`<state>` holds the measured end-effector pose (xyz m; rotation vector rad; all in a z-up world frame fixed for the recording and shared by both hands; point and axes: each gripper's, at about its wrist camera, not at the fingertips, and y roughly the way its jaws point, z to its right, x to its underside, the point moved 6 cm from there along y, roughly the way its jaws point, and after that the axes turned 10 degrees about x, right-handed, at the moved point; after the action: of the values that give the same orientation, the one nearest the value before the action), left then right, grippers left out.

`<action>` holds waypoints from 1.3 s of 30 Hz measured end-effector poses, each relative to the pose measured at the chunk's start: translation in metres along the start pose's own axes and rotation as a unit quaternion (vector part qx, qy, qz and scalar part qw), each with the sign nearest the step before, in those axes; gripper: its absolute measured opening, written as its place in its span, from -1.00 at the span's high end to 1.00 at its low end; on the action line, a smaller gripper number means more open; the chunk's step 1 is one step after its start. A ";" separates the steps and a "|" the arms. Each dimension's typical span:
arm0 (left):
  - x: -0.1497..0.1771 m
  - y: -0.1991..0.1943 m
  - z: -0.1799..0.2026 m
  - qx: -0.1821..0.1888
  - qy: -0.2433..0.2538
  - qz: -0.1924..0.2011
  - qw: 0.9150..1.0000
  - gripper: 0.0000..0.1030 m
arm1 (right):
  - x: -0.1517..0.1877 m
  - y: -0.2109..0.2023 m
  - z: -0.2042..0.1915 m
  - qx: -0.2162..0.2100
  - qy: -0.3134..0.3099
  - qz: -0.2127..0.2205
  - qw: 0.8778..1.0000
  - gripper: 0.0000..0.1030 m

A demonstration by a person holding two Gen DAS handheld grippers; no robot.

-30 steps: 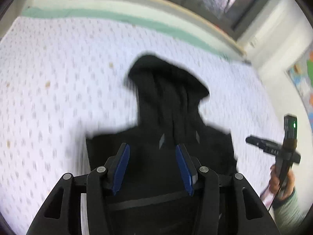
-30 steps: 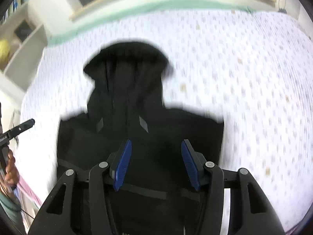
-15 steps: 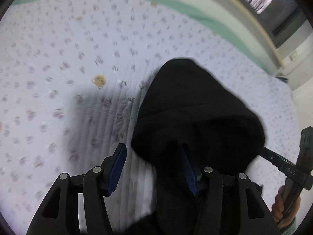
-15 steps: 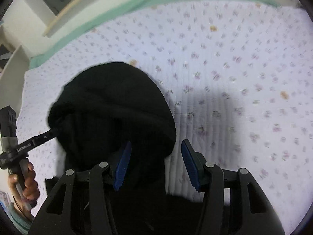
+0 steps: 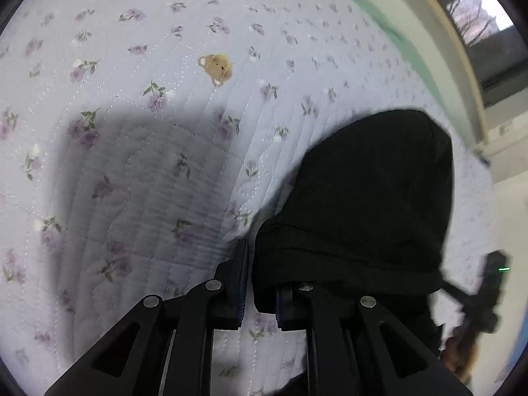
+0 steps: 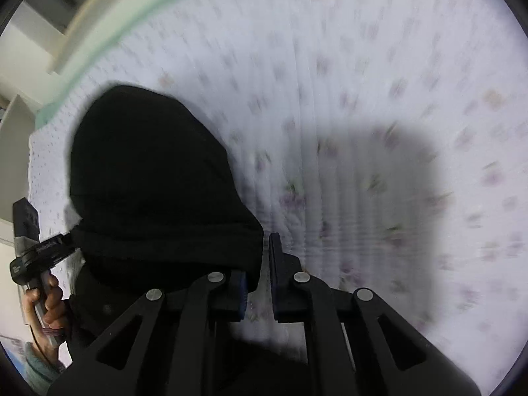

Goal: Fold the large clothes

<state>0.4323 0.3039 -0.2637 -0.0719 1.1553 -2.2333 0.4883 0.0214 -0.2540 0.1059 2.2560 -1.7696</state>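
A big bed point(image 5: 138, 151) with a flowery quilt fills both views. A green band point(image 6: 109, 29) runs along its far edge, under a window sill point(image 5: 462, 66).

A black hoodie point(image 5: 369, 198) lies on the quilt. Its hood bulges up in a round lump, nearer the far edge than the near one. In the left wrist view the hood sits to the right of the claw. In the right wrist view the hood point(image 6: 155, 181) sits to the left of the claw.

The left claw point(image 5: 252, 264) has its two fingers squeezed together on the hood's left rim. The cloth is pinched between them and covers the right finger. The right claw point(image 6: 264, 257) has its fingers pulled together on the hood's right rim, with a fold of black cloth caught between them.

A hand point(image 6: 46, 300) holds the left claw's handle at the left edge of the right wrist view. A small bear picture point(image 5: 216, 67) is printed on the quilt, well apart from the hood.
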 end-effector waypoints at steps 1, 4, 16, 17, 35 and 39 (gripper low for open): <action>0.001 -0.006 0.004 0.006 0.004 0.002 1.000 0.70 | -0.001 0.002 -0.001 -0.003 -0.006 -0.004 1.000 0.82; 0.011 -0.036 0.015 -0.017 0.056 0.009 0.998 0.21 | 0.000 -0.019 -0.004 0.006 -0.040 0.007 0.999 0.41; -0.013 -0.072 0.094 0.041 0.166 0.038 0.985 0.09 | -0.030 -0.080 -0.069 -0.029 -0.128 0.088 0.987 0.09; -0.015 -0.052 0.091 0.044 0.160 0.015 0.986 0.09 | -0.034 -0.067 -0.074 -0.026 -0.133 0.079 0.988 0.09; -0.010 -0.082 0.089 0.058 0.210 -0.013 0.976 -0.37 | -0.047 -0.050 -0.041 -0.055 -0.174 0.041 0.982 -0.14; -0.045 -0.087 0.086 0.057 0.221 -0.012 0.974 -0.61 | -0.076 -0.057 -0.042 -0.033 -0.206 0.058 0.976 -0.41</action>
<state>0.4529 0.3035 -0.1351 0.4832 1.2481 -2.4011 0.5419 0.0554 -0.1715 -0.1288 1.9627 -1.4919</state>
